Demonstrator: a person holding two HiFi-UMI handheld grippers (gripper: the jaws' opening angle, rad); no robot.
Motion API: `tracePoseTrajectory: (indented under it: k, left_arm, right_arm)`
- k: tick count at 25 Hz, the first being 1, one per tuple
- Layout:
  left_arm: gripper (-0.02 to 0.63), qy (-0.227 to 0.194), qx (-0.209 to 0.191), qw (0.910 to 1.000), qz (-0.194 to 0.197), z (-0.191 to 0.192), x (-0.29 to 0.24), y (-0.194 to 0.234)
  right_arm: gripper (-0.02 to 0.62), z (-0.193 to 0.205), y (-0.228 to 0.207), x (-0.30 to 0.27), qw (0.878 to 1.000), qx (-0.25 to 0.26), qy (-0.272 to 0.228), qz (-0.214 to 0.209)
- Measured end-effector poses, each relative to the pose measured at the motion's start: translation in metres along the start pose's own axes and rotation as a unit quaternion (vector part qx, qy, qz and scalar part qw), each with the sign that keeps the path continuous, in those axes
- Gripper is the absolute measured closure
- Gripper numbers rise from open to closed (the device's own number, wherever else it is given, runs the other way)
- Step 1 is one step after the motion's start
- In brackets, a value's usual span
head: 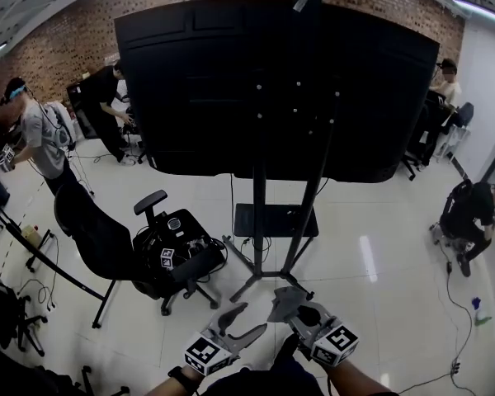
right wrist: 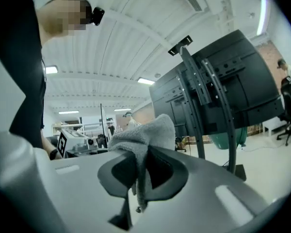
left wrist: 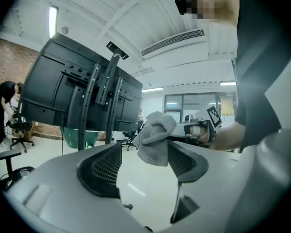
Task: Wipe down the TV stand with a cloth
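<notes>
Before the black TV stand (head: 258,221), the right gripper (head: 289,304) pinches a grey cloth (right wrist: 144,136) between nearly closed jaws. Just beside it, the left gripper (head: 247,320) holds nothing, its jaws wide apart.

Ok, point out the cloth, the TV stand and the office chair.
cloth (right wrist: 146,132): right gripper view, bunched top fold.
TV stand (head: 258,190): head view, left upright post.
office chair (head: 95,233): head view, backrest.
</notes>
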State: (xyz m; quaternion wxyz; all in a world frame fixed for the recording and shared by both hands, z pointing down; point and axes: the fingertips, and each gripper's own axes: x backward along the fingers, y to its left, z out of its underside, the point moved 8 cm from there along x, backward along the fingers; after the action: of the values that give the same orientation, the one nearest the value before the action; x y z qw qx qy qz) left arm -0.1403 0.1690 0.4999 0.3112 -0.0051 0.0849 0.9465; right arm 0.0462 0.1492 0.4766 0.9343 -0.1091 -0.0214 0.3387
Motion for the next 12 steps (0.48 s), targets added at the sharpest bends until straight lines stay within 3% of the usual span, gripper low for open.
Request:
tracePoseTrajectory:
  k: [3,5,12]
  left_arm:
    - [0.285,-0.008,0.033,0.9994,0.003,0.006,0.03,-0.014]
    - [0.284,-0.007,0.027,0.9996,0.008,0.006,0.041,-0.023]
    - [0.284,-0.031,0.062,0.9975,0.012,-0.01,0.047,-0.048]
  right_arm:
    - [0.578,-0.001,0.034,0.011,0.999,-0.024,-0.021,-0.01]
    - [0.578,0.0,0.049,0.022,1.0,-0.014,-0.022,-0.012]
    - [0.578,-0.002,0.067,0.054,0.999,-0.017,-0.022,-0.022]
